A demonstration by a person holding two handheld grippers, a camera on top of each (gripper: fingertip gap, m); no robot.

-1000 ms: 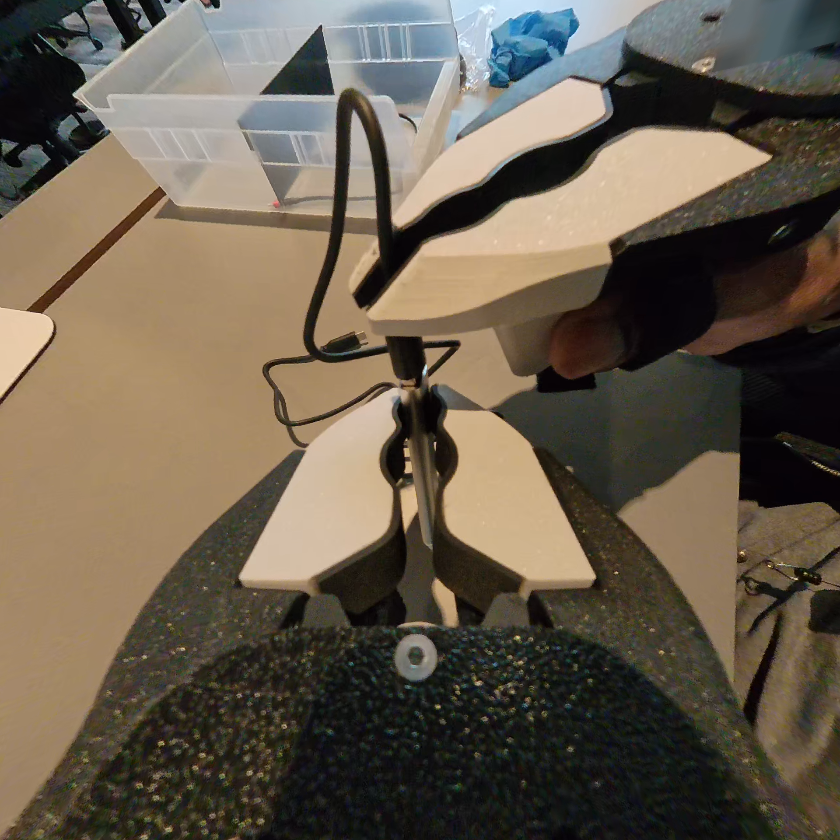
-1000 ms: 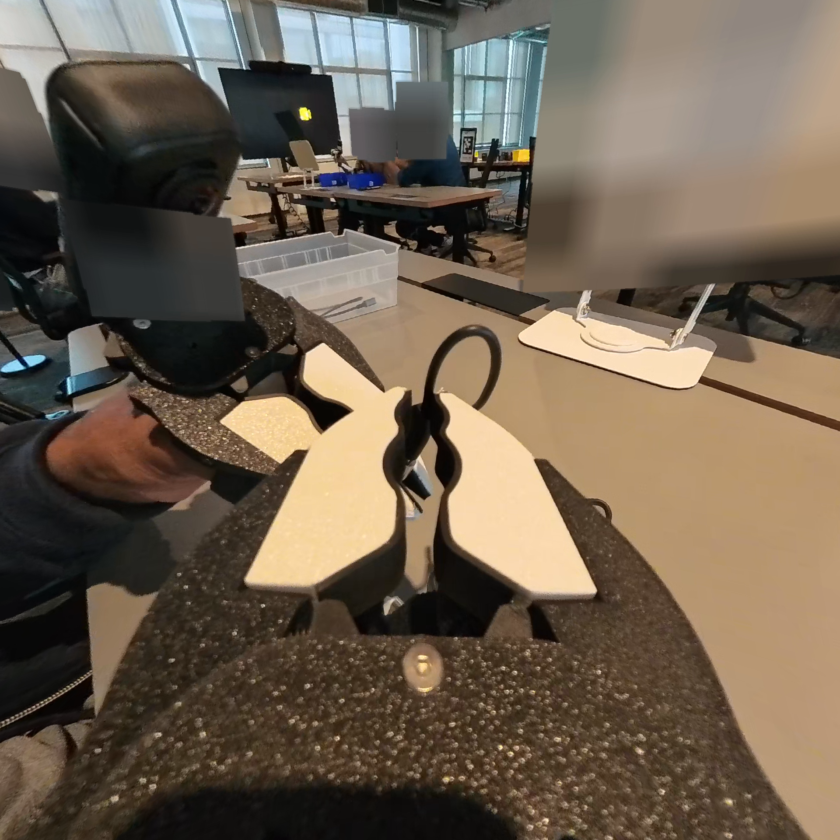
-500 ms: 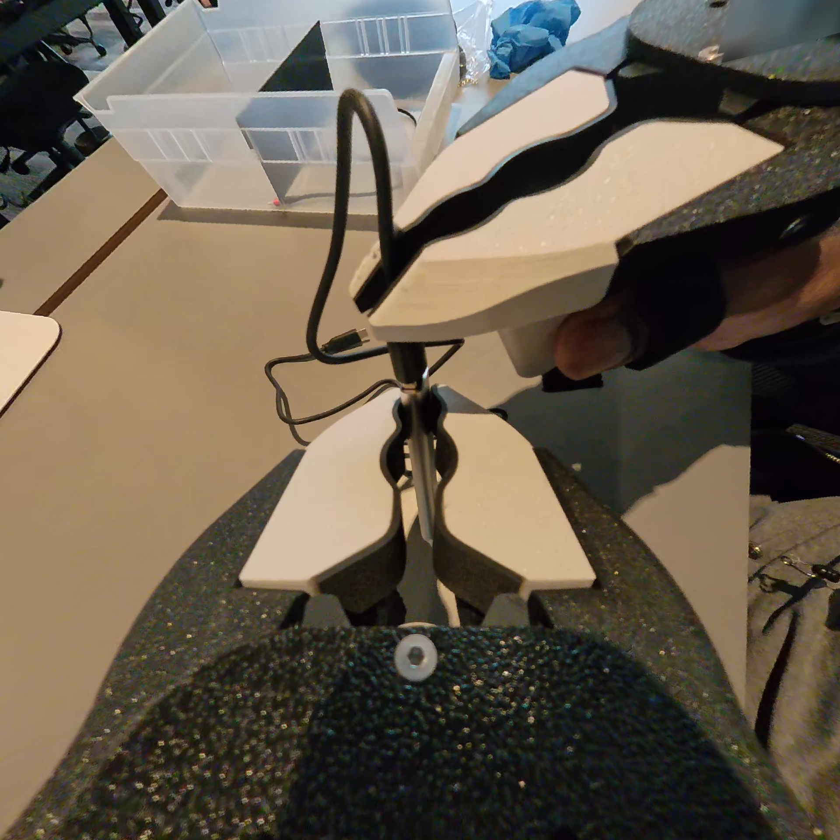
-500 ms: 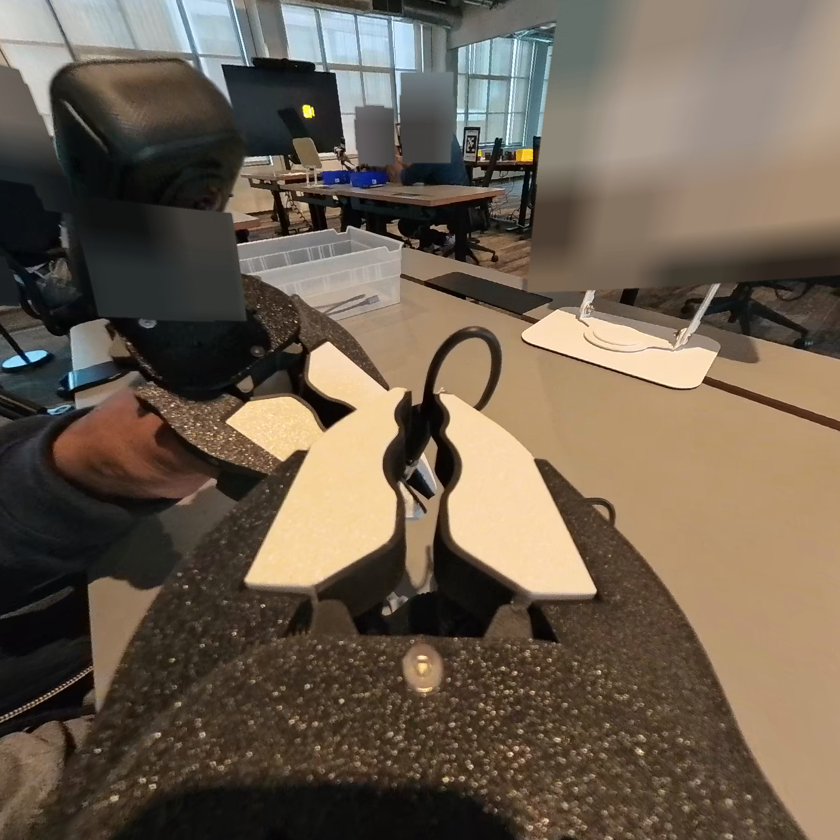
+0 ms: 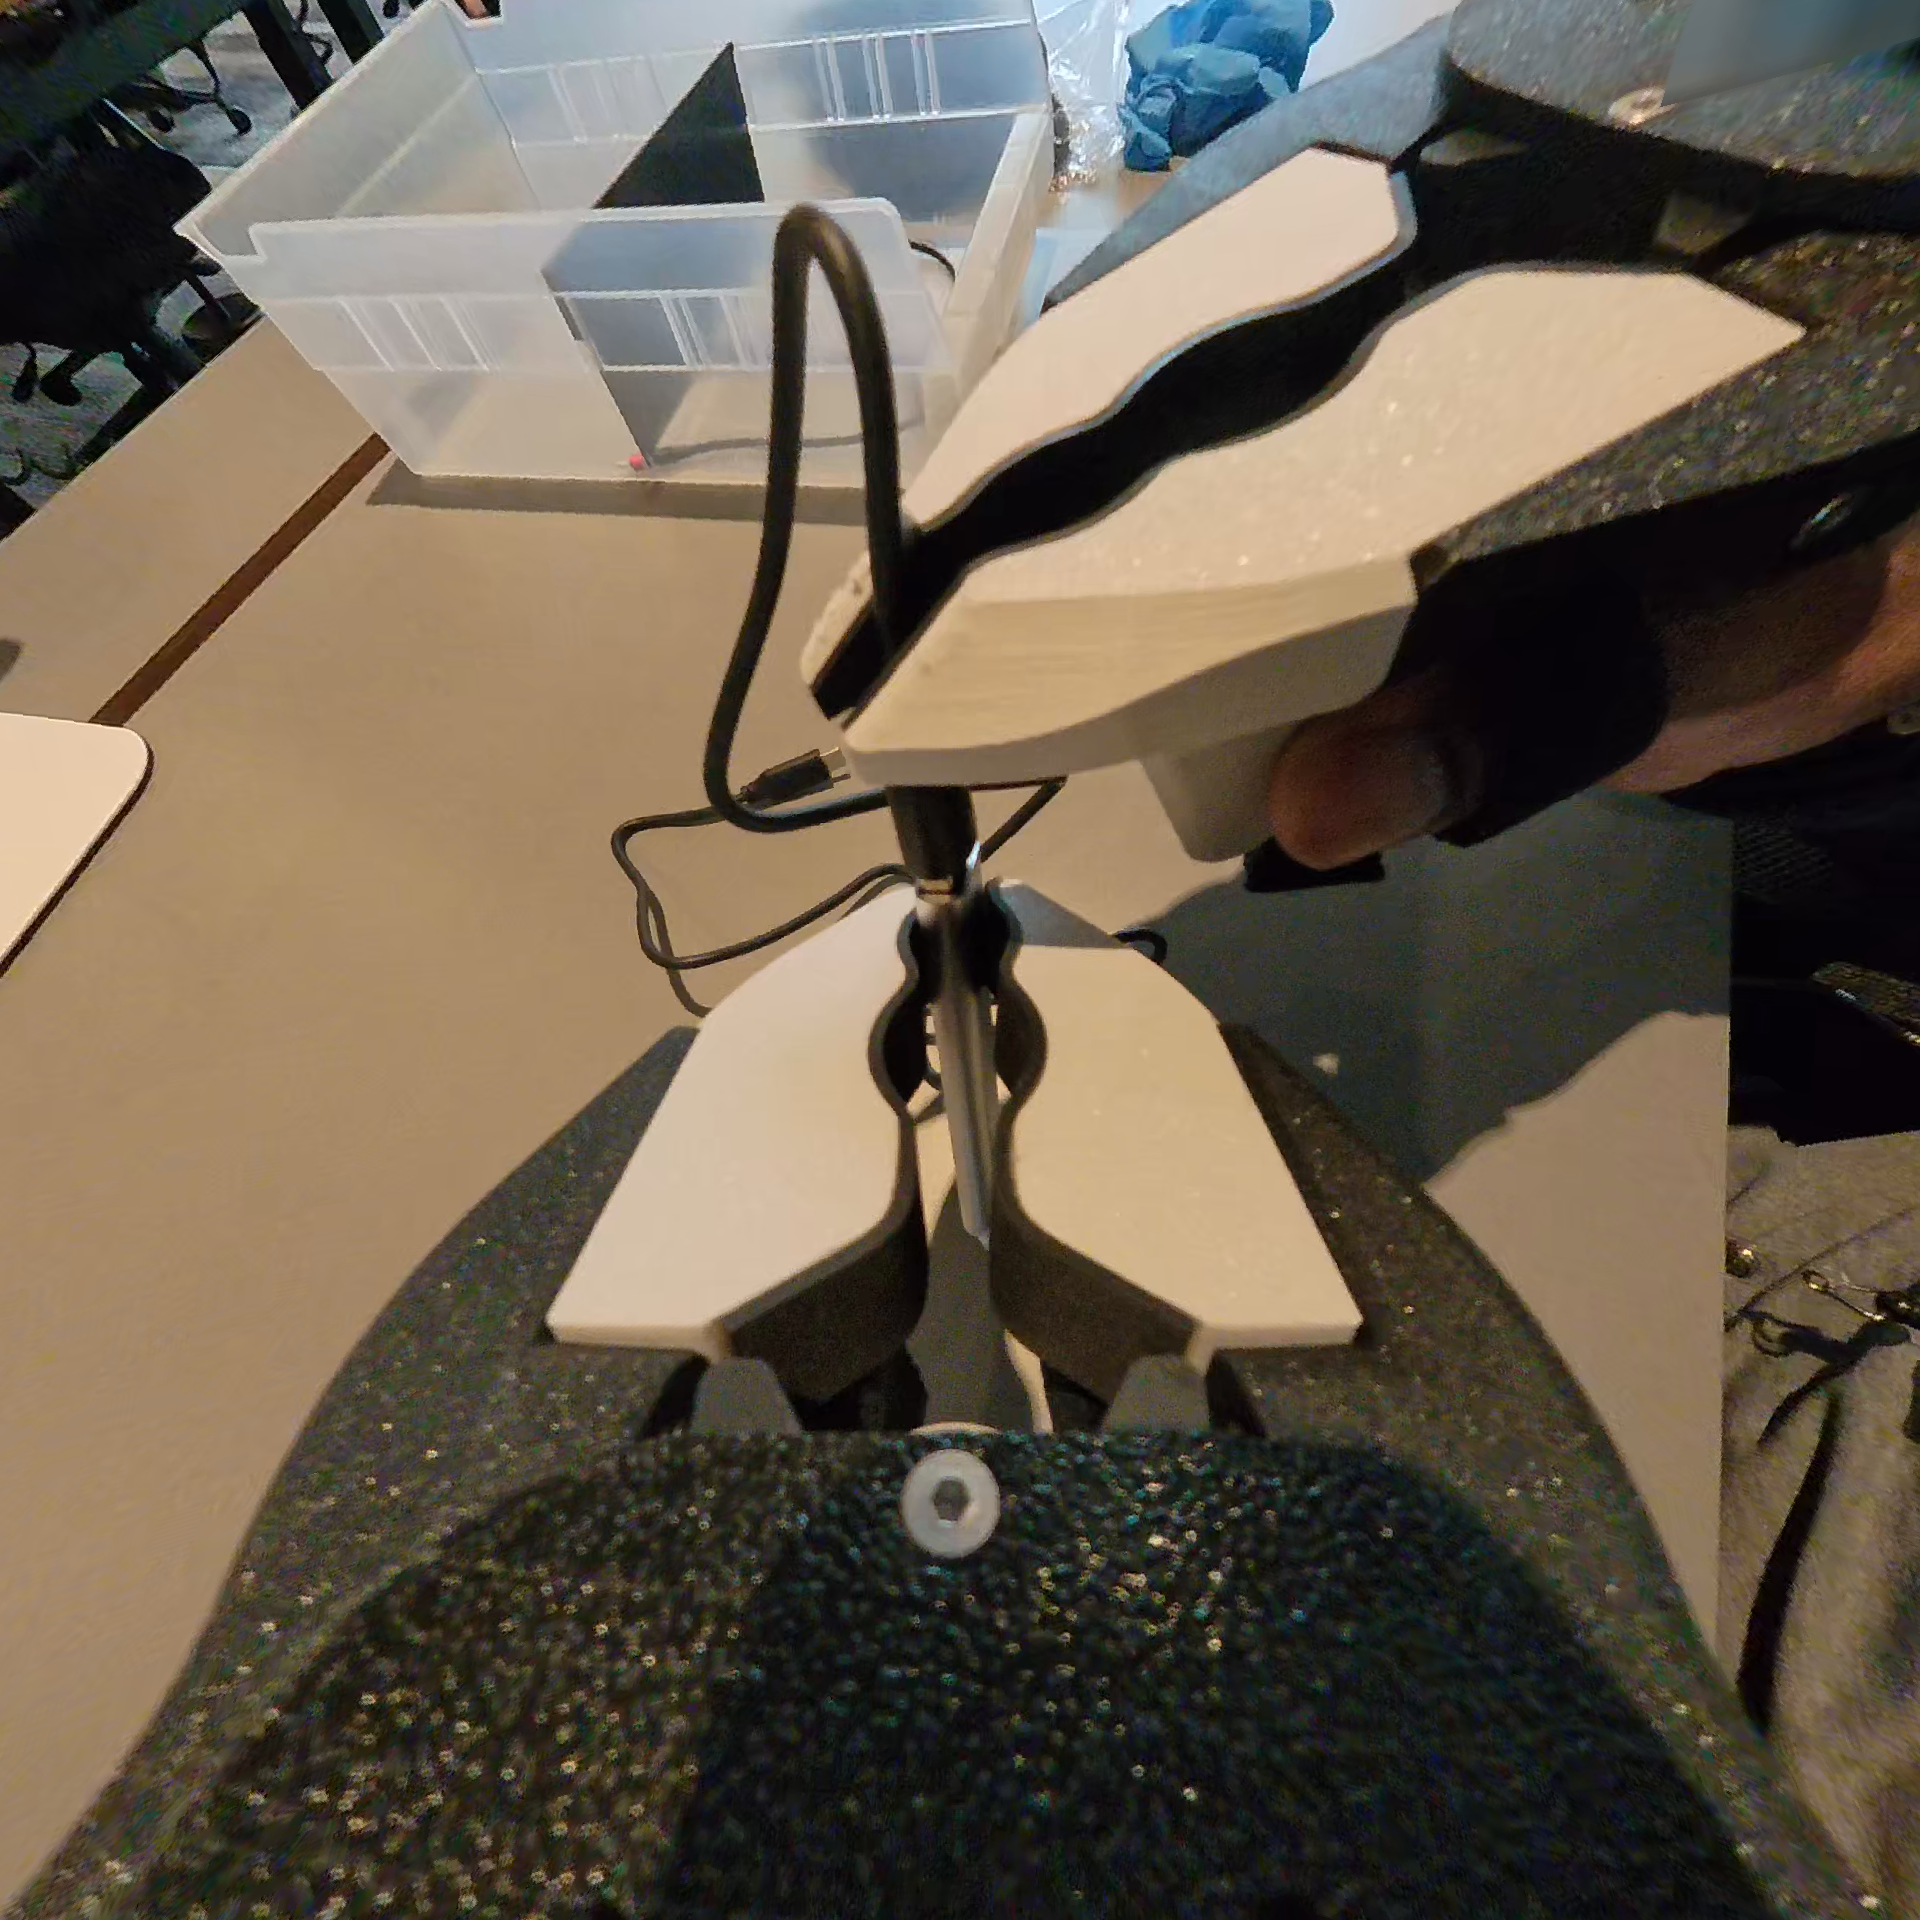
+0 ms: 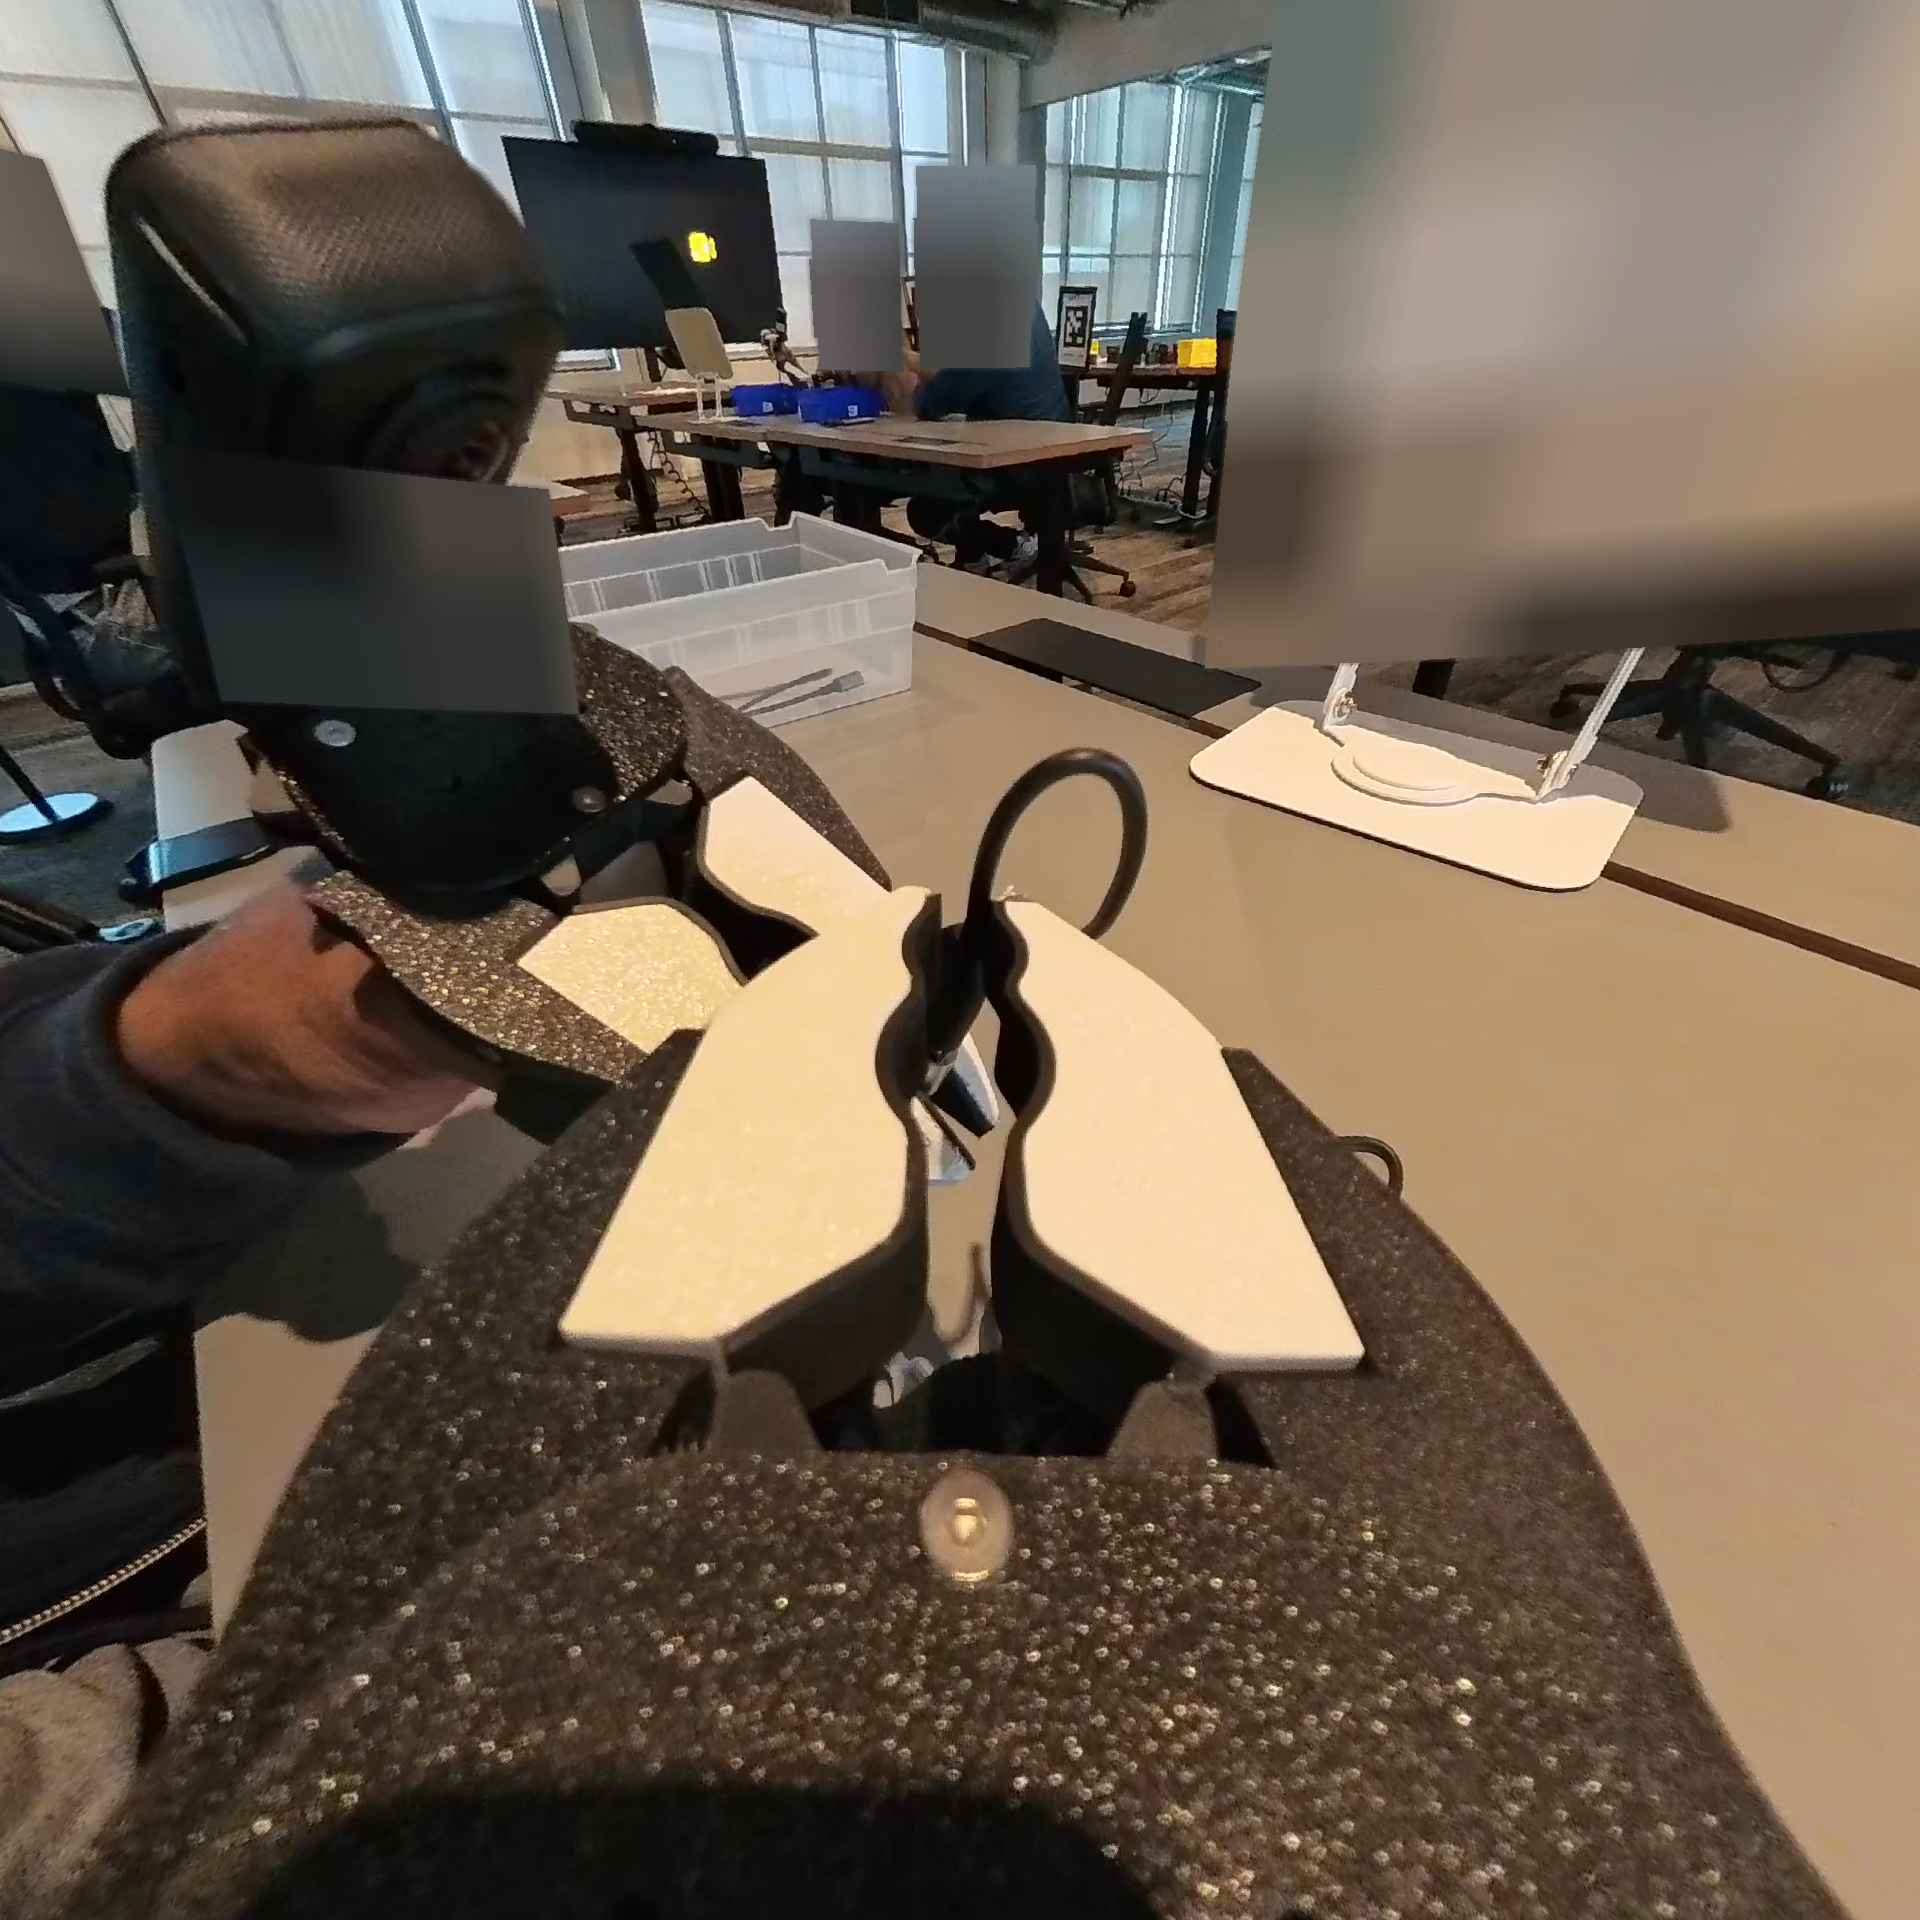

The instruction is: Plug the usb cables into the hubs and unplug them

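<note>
My left gripper [image 5: 954,920] is shut on a thin silver hub [image 5: 966,1081], held edge-on above the grey table [image 5: 364,935]. My right gripper [image 5: 868,665] comes in from the upper right and is shut on the black plug [image 5: 935,831] of a thick black usb cable [image 5: 821,312]. The plug's metal end meets the hub's far end. The cable loops up and back down to the table. In the right wrist view my right gripper [image 6: 966,920] pinches the same plug [image 6: 951,1003], with the hub [image 6: 961,1107] just below and the left gripper's fingers [image 6: 769,862] to the left.
A clear plastic bin [image 5: 582,312] stands at the table's far side, with blue cloth [image 5: 1216,73] behind it. A thin black cable with a small connector [image 5: 800,774] lies on the table. A white stand base [image 6: 1423,800] sits to the right. People sit at far desks. The gap from one gripper's tips to the other's is roughly 5 centimeters.
Nothing clear: both grippers keep their hold and the plug stays at the hub's end, with only a very slight shift of the right gripper.
</note>
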